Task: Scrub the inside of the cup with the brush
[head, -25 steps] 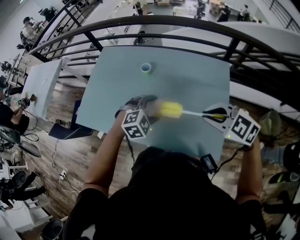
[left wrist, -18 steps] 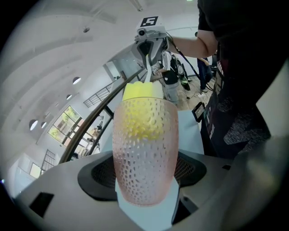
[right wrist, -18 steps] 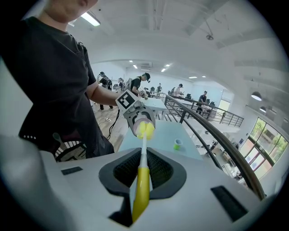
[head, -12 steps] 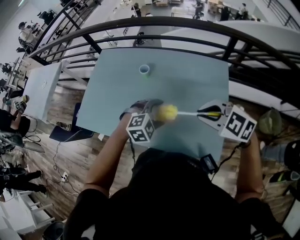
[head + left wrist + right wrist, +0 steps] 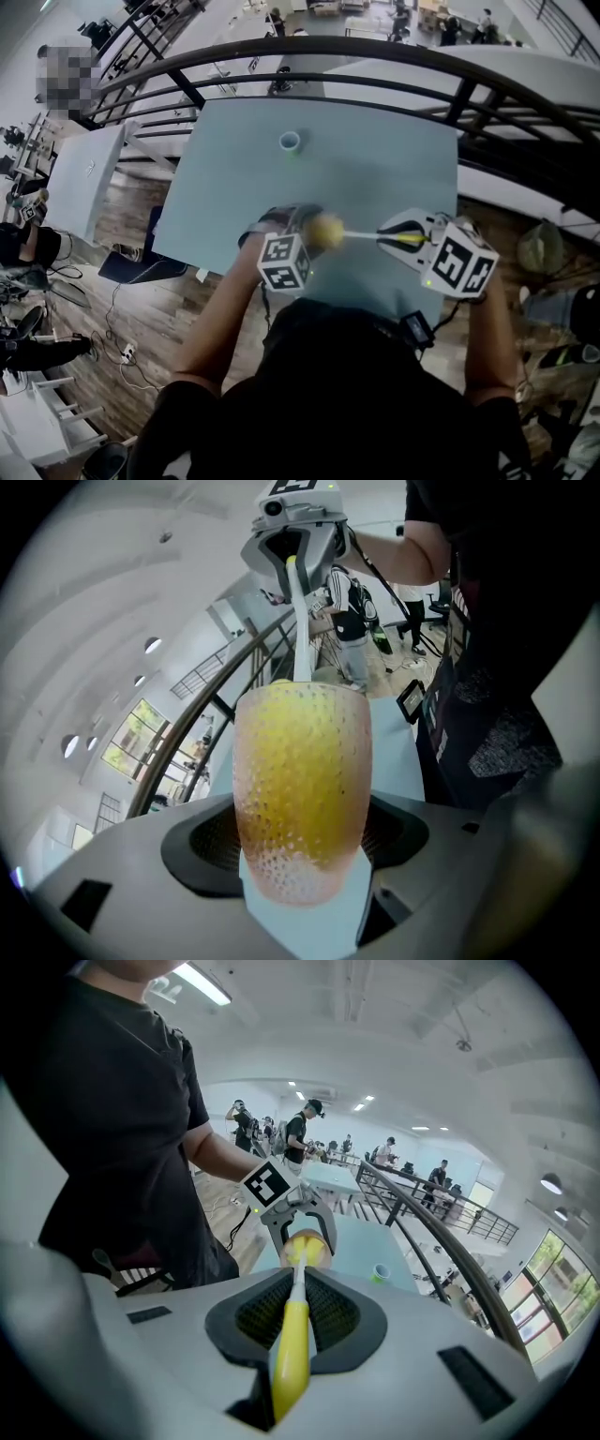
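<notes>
From the head view, the left tongs (image 5: 306, 226) hold a clear dimpled cup (image 5: 327, 231) on its side in the air over the near edge of the pale blue worktop (image 5: 375, 159), with its mouth turned toward the right tongs (image 5: 386, 236). The brush (image 5: 360, 234) runs level from the right tongs into the cup. A small cup (image 5: 290, 141) stands by itself near the far edge of the worktop, well apart from both tools. A dark railing (image 5: 309, 42) curves past that far edge.

In the left gripper view, the jaws are clamped on the lower part of the cup (image 5: 302, 789), one on each side. The brush's yellow sponge head fills the inside, and its white stem (image 5: 298, 621) rises out of the mouth to the right tongs (image 5: 294, 566) above.

In the right gripper view, the jaws are closed on the brush's yellow handle (image 5: 292, 1349). The white stem leads forward into the cup (image 5: 306, 1247), which is held in the left tongs (image 5: 302, 1227). The small cup (image 5: 379, 1272) shows beyond on the worktop (image 5: 361, 1241).
</notes>
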The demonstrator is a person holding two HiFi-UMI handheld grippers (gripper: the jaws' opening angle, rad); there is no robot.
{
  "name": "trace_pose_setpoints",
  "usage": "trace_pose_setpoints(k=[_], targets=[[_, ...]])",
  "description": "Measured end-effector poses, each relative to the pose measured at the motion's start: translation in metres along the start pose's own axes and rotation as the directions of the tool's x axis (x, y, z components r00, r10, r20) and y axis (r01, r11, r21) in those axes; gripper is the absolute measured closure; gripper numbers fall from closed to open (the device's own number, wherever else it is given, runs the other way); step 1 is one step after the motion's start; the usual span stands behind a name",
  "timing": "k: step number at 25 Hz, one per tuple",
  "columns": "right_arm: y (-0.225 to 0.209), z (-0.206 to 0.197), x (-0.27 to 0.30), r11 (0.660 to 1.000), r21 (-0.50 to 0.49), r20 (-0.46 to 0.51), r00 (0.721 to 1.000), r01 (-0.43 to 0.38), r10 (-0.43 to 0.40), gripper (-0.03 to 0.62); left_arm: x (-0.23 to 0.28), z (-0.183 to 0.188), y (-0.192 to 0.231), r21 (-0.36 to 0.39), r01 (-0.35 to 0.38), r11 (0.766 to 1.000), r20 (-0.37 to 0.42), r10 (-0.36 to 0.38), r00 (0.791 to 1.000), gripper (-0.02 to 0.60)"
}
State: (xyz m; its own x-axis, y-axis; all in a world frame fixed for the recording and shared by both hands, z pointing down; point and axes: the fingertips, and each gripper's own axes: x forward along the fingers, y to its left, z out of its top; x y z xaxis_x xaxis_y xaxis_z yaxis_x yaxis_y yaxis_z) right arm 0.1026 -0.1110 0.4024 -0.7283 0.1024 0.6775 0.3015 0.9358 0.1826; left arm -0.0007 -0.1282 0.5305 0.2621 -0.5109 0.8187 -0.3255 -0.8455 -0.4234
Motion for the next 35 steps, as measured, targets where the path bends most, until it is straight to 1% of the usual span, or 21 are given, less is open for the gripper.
trace_pose_setpoints(k=[6, 10, 14, 18, 22, 25, 31, 35], targets=[[0.004, -0.001, -0.02, 1.0, 0.015, 0.031, 0.999, 0.006, -0.006, 0.549, -0.006, -0.02, -0.001, 0.002, -0.008, 1.0, -0.028, 0.008, 1.0, 0.23], [0.008, -0.004, -0.029, 1.0, 0.025, 0.03, 0.999, 0.018, -0.019, 0.549, -0.006, -0.028, -0.002, -0.008, -0.016, 1.0, -0.04, 0.015, 0.999, 0.23], [0.009, -0.004, -0.021, 1.0, 0.026, 0.018, 1.0, 0.017, -0.017, 0.549, -0.005, -0.023, 0.0, -0.011, -0.013, 1.0, -0.026, 0.013, 1.0, 0.23], [0.008, -0.001, -0.008, 1.0, 0.025, 0.008, 1.0, 0.017, -0.017, 0.549, -0.008, -0.006, 0.006, -0.002, -0.024, 1.0, 0.008, 0.024, 1.0, 0.23], [0.003, 0.004, 0.008, 0.999, 0.015, 0.012, 0.999, 0.034, -0.034, 0.549, -0.015, 0.01, 0.008, -0.009, -0.032, 0.999, 0.049, 0.032, 0.998, 0.23], [0.003, 0.009, 0.008, 0.999, 0.011, 0.033, 0.999, 0.038, -0.038, 0.549, -0.02, 0.008, 0.012, -0.019, -0.055, 0.998, 0.048, 0.055, 0.997, 0.23], [0.005, 0.018, 0.001, 0.998, -0.024, 0.04, 0.998, 0.051, -0.05, 0.549, -0.014, -0.003, 0.009, -0.026, -0.032, 0.999, 0.028, 0.033, 0.999, 0.23], [0.004, 0.014, -0.014, 0.999, -0.015, 0.046, 0.998, 0.046, -0.045, 0.549, -0.015, -0.01, 0.011, -0.041, -0.026, 0.999, 0.017, 0.027, 0.999, 0.23]])
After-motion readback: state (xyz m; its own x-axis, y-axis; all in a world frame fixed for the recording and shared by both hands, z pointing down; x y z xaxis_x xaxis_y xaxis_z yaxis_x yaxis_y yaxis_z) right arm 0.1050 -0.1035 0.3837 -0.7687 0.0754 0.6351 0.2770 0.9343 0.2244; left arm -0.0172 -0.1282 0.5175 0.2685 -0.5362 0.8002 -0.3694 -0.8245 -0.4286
